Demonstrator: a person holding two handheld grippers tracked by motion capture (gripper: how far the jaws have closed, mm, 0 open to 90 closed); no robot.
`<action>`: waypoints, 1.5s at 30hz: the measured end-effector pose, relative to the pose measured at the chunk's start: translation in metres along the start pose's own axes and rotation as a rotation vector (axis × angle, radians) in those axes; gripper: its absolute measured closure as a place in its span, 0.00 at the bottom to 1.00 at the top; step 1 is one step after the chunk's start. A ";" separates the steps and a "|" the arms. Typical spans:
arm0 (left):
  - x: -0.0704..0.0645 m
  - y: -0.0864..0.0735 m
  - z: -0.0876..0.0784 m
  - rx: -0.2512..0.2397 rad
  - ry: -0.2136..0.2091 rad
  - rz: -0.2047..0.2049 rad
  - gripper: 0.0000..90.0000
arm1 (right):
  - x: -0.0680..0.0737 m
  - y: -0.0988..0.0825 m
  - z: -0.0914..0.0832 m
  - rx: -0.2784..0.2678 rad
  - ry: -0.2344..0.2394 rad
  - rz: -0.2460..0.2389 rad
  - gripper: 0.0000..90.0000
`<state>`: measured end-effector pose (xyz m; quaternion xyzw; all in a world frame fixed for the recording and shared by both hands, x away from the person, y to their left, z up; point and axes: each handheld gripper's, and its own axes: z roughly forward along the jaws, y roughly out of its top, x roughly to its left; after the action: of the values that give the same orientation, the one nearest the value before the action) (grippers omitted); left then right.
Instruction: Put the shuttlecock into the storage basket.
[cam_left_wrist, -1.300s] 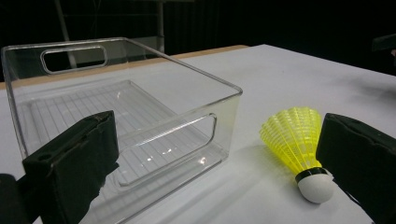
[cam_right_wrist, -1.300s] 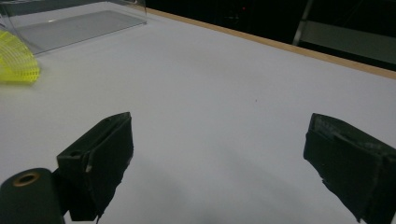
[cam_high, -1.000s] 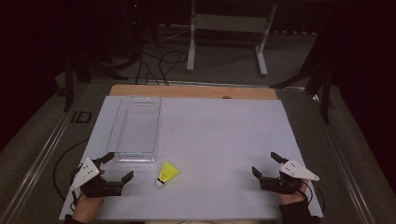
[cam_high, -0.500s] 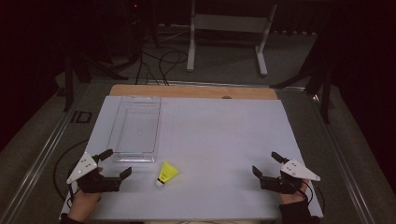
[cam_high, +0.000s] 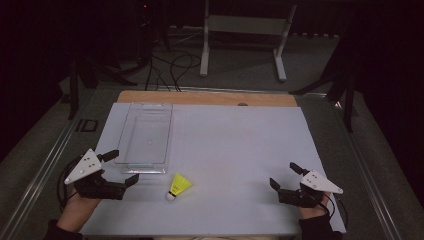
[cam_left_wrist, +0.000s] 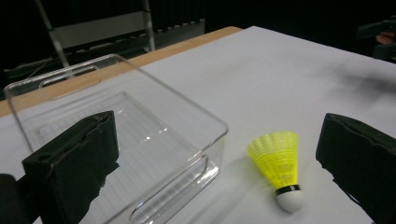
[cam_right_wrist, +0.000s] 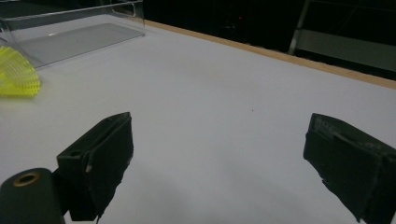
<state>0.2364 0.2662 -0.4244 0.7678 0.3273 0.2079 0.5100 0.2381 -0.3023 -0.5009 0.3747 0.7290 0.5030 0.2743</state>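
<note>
Nearest me, my left hand-held gripper (cam_high: 120, 167) and right hand-held gripper (cam_high: 285, 176) both gape wide, holding nothing. Just beyond, the yellow shuttlecock (cam_left_wrist: 279, 168) lies on the white surface (cam_high: 235, 150) beside the clear tray (cam_high: 145, 137); it looks feather-light and crushable, so I judge the firm cork tip safest.

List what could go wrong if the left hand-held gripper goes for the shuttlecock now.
1. The shuttlecock lies on its side, light and round-skirted; a jaw brushing it would likely roll it away.
2. The clear tray sits close beside it, and the open left hand-held gripper has one jaw by the tray's near wall, so closing in could knock the tray.
3. Squeezing the thin yellow skirt could crush it; the white cork end looks safer.
</note>
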 end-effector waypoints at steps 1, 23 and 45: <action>-0.001 0.003 -0.001 -0.002 -0.010 -0.003 0.00 | 0.000 0.000 0.000 0.000 0.002 0.000 0.09; -0.023 0.030 0.008 0.242 -0.095 0.066 0.00 | 0.002 0.000 0.002 0.019 0.025 -0.012 0.10; -0.050 0.020 0.041 0.487 -0.112 0.110 0.00 | 0.003 0.000 0.004 0.034 0.037 -0.014 0.10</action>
<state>0.2345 0.1983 -0.4213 0.8950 0.2967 0.1074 0.3154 0.2392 -0.2975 -0.5023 0.3650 0.7450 0.4953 0.2578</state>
